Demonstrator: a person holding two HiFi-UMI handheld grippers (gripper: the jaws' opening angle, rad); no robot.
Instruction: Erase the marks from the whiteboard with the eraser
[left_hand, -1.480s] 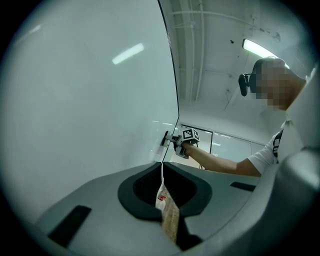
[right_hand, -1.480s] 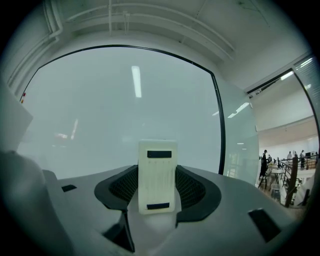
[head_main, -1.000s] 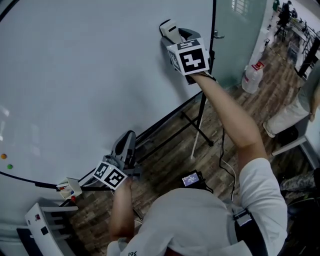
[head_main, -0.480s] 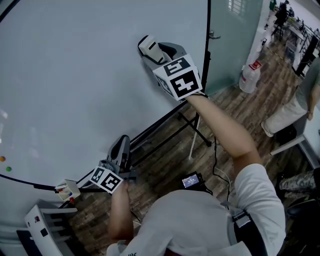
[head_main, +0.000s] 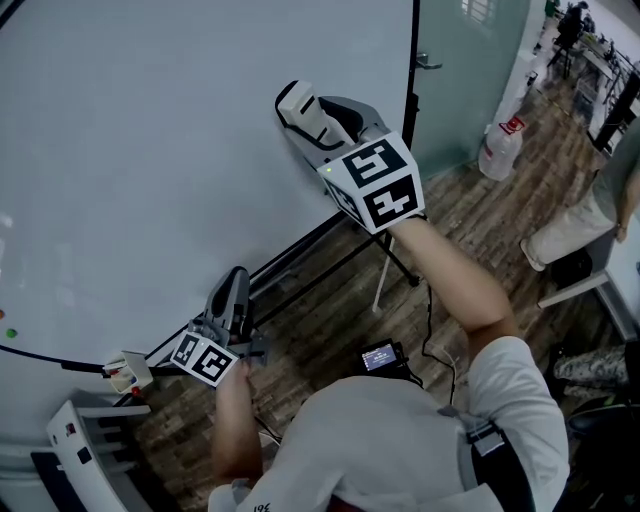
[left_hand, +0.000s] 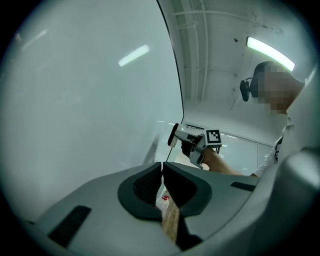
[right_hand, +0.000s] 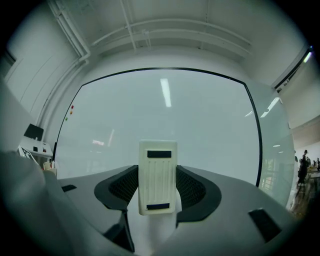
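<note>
At the far left a green magnet (head_main: 10, 332) is sitting on the whiteboard (head_main: 150, 150), and a small box (head_main: 126, 372) is resting at its lower edge. Just right of that, the left gripper (head_main: 237, 285) is hanging low beside the board's bottom rail. Its jaws are meeting tip to tip with nothing between them, so it is taking no part in the work.

Across the middle, the whiteboard is looking clean: no ink is showing in any view, though faint strokes could be getting lost in the glare.

Further right, the right gripper (head_main: 318, 122) is clamping the eraser (head_main: 298, 103) by its two long sides. It is holding the eraser's face toward the lower right part of the board. The eraser seems to be lying against the surface, though contact cannot be confirmed. In the right gripper view the eraser (right_hand: 157, 167) is standing upright between the jaws, back toward the camera.

The wiping step is looking to be in hand, and probably near its end. The next move is calling for firm, flat pressure and a sweep over any patch not yet covered, while watching the black frame edge (head_main: 414, 60) just to the right. Beyond it a bottle (head_main: 503, 140) is standing on the floor.
</note>
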